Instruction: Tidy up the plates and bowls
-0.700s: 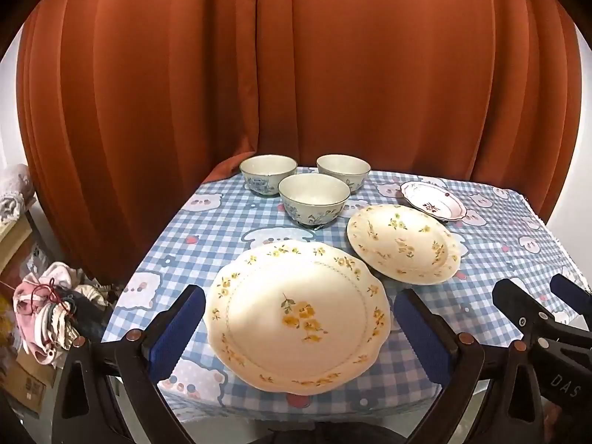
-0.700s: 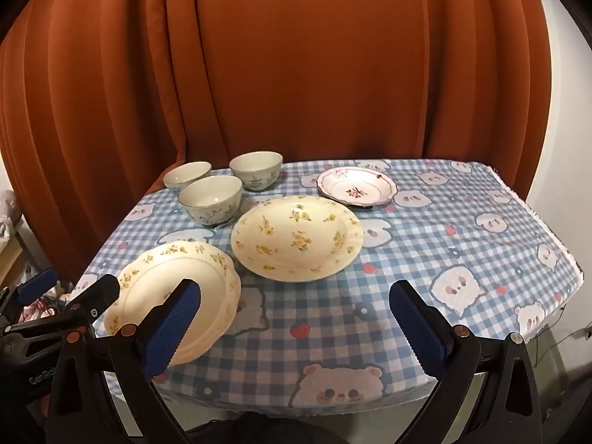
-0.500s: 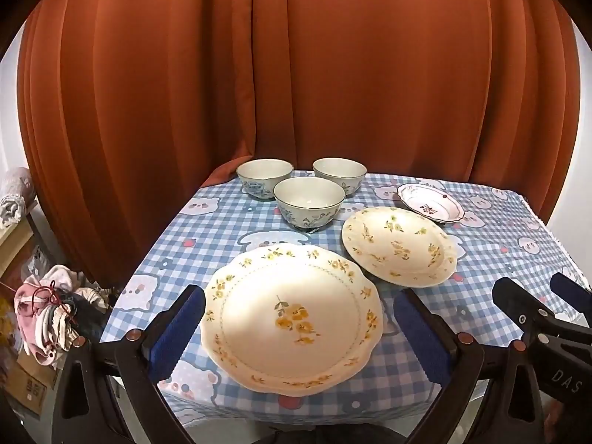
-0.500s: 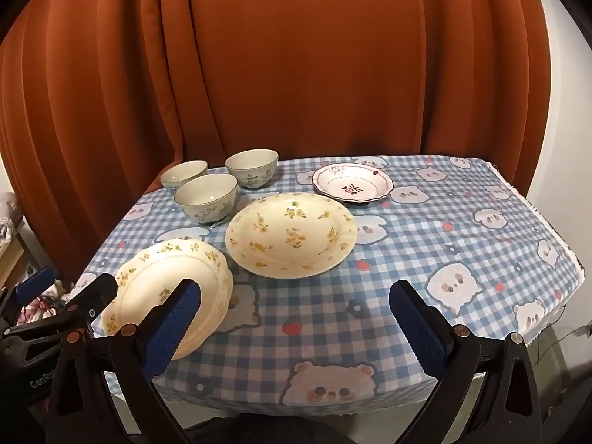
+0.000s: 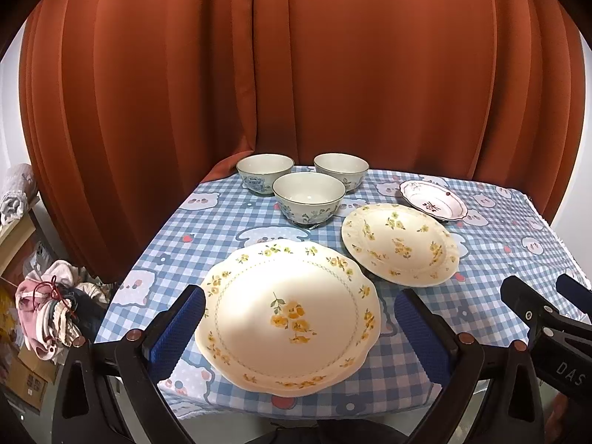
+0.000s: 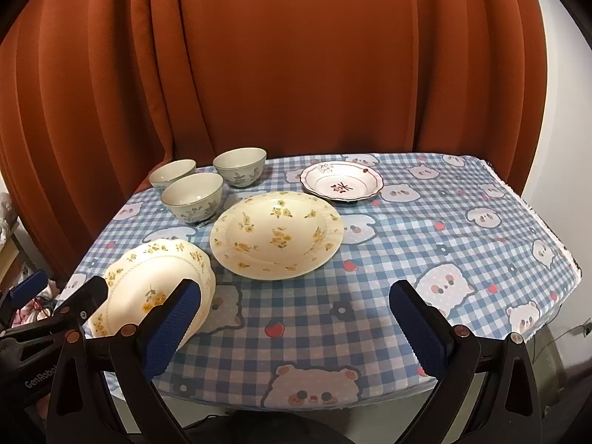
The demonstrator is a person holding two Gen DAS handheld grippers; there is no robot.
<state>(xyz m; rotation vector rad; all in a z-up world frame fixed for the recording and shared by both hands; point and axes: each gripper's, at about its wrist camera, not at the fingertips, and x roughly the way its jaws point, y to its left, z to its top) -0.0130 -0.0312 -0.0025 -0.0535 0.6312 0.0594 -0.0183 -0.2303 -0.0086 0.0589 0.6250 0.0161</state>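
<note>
Two lettered housings show: "DAS" at the lower right of the left wrist view, "GenRobo…", cut off, at the lower left of the right wrist view. Three bowls [image 5: 309, 199] [image 5: 265, 173] [image 5: 341, 170], all holding nothing, cluster at the table's far left, with a red-patterned dish [image 5: 433, 205] at upper right and a deep floral plate [image 5: 399, 244] between. Left gripper [image 5: 296, 329], jaws apart, flanks the scalloped plate [image 5: 288, 316] at the near tablecloth [image 6: 425, 244] edge; right gripper [image 6: 294, 327], also spread, hovers over bare checked cloth.
</note>
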